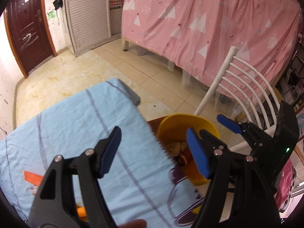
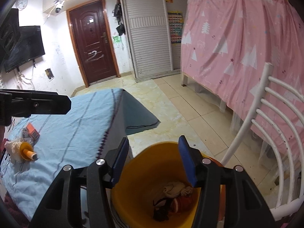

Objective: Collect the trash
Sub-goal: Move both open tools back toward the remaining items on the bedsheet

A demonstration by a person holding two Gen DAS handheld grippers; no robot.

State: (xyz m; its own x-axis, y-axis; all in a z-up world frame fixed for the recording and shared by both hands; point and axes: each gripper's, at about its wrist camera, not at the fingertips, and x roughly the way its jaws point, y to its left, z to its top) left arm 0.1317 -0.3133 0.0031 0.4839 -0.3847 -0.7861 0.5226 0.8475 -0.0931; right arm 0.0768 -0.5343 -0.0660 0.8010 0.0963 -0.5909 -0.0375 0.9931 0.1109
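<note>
While right tool (image 2: pixel 153 159) hangs above yellow bin (image 2: pixel 136 207), jaws released, nothing between; crumpled trash (image 2: pixel 176 190) lies at bin bottom. Left tool (image 1: pixel 153 152) likewise released, empty, over blue-clothed bench (image 1: pixel 76 117). More scraps (image 2: pixel 26 150) remain on bench.

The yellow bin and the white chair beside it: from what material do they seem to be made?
Yellow bin: probably moulded plastic, with a smooth, evenly coloured wall and a soft sheen. White chair: likely painted metal tubing, since its back is thin, round, curved bars, with dark specks where the paint looks chipped or dirty.
</note>
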